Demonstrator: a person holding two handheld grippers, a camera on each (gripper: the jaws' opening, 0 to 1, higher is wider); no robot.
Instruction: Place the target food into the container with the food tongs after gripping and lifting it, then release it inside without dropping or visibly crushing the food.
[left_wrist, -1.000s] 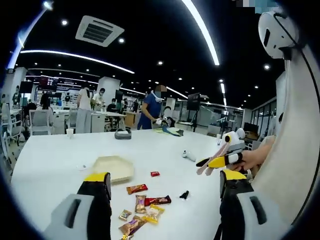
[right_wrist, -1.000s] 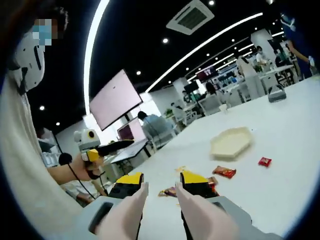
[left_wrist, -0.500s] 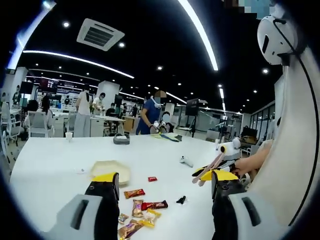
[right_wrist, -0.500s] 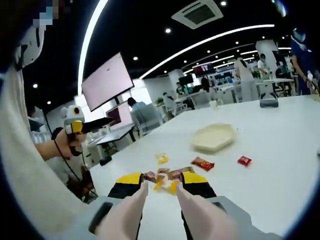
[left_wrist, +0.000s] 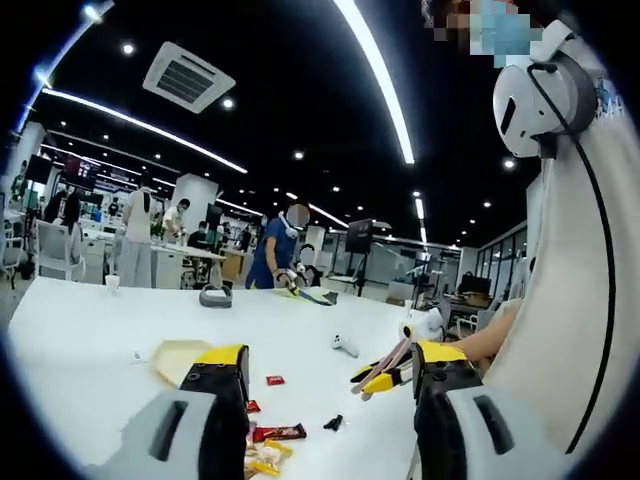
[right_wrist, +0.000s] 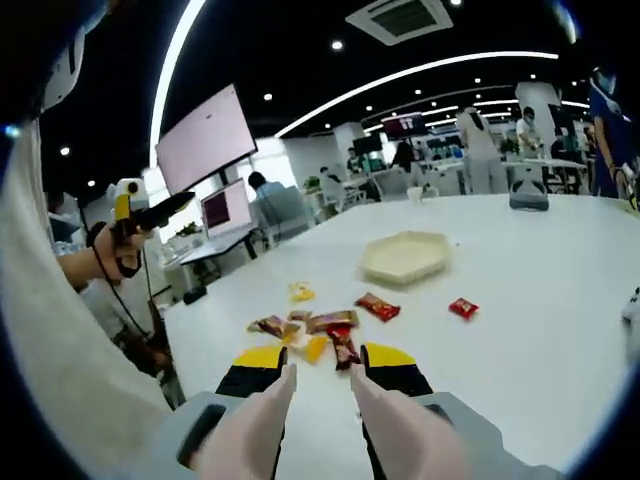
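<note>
Your tray (right_wrist: 403, 259) sits on the white table (right_wrist: 540, 300), a pale hexagonal dish with nothing visible inside it. In the left gripper view the same tray (left_wrist: 175, 358) lies just beyond the left jaw, partly hidden by it.

The snacks (right_wrist: 312, 328) are still on the table, none in the tray: a loose cluster of wrapped bars and sweets lying between you and the tray, directly ahead of your right gripper (right_wrist: 317, 385). A red-brown bar (right_wrist: 377, 306) lies nearest the tray, and a small red packet (right_wrist: 462, 307) sits apart to the right. From the left gripper view you can see the red packet (left_wrist: 274, 380), a dark red bar (left_wrist: 279, 432), some yellow wrappers (left_wrist: 265, 460) and a small black object (left_wrist: 333, 423).

The tongs (right_wrist: 315, 440), pale and two-armed, ride on your right gripper's jaws; their arms stand apart with nothing between them, above the table and short of the snacks. Your left gripper (left_wrist: 328, 395) is held wide apart and holds nothing.

Farther off, a white controller (left_wrist: 343, 346) and a grey device (left_wrist: 214, 296) rest on the table, with people (left_wrist: 272, 255) standing at desks beyond.
</note>
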